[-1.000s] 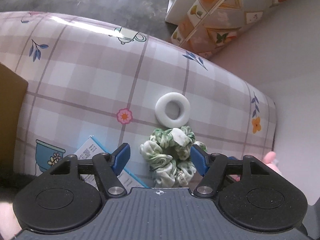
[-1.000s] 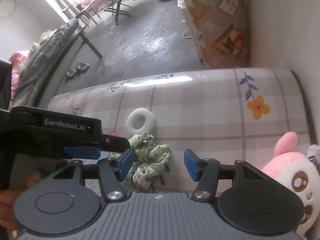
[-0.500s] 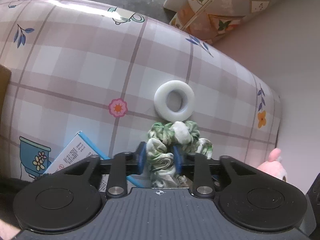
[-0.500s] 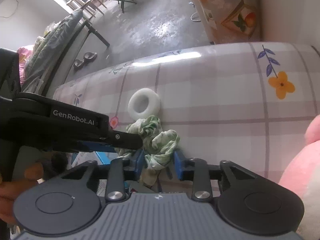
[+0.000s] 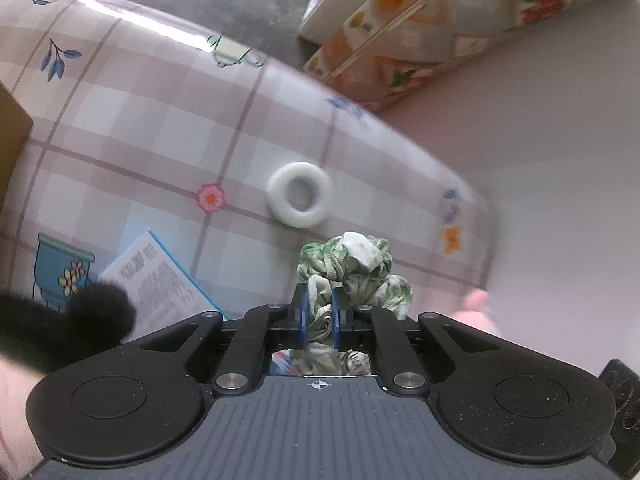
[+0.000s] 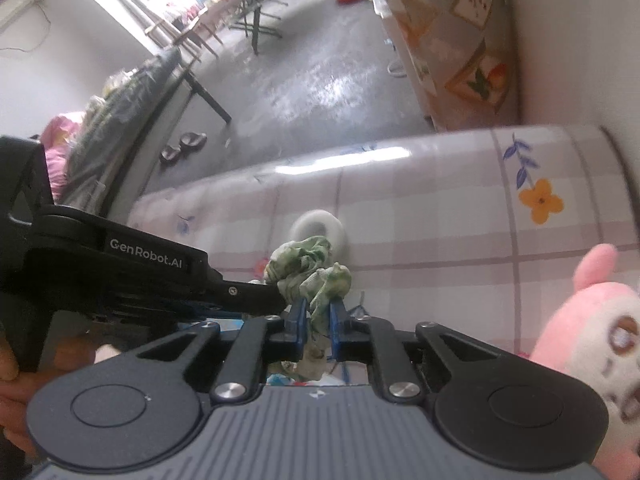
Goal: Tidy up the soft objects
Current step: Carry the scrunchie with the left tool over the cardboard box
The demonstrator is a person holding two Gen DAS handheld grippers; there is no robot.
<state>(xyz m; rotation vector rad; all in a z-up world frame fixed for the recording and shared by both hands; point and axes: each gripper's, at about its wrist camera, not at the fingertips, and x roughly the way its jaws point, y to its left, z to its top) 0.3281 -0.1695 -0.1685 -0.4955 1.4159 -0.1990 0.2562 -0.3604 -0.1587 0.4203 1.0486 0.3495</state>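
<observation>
Green-and-white crumpled fabric scrunchie (image 5: 354, 268) sits pinched between both tools above a pink checked tablecloth (image 5: 140, 120): the left gripper (image 5: 318, 316) is clamped fully on it, the right gripper (image 6: 318, 320) closing on its other side. Just beyond lies a white foam ring (image 5: 300, 194); a pink plush toy (image 6: 588, 336) rests nearby.

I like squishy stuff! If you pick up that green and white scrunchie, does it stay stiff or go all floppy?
Probably floppy: the scrunchie is bunched, wrinkly cloth, and it squashes thin where the left gripper pinches it. It likely weighs little, being just gathered fabric. It shouldn't slip easily, since the right gripper is closing its jaws on soft folds that give.
</observation>
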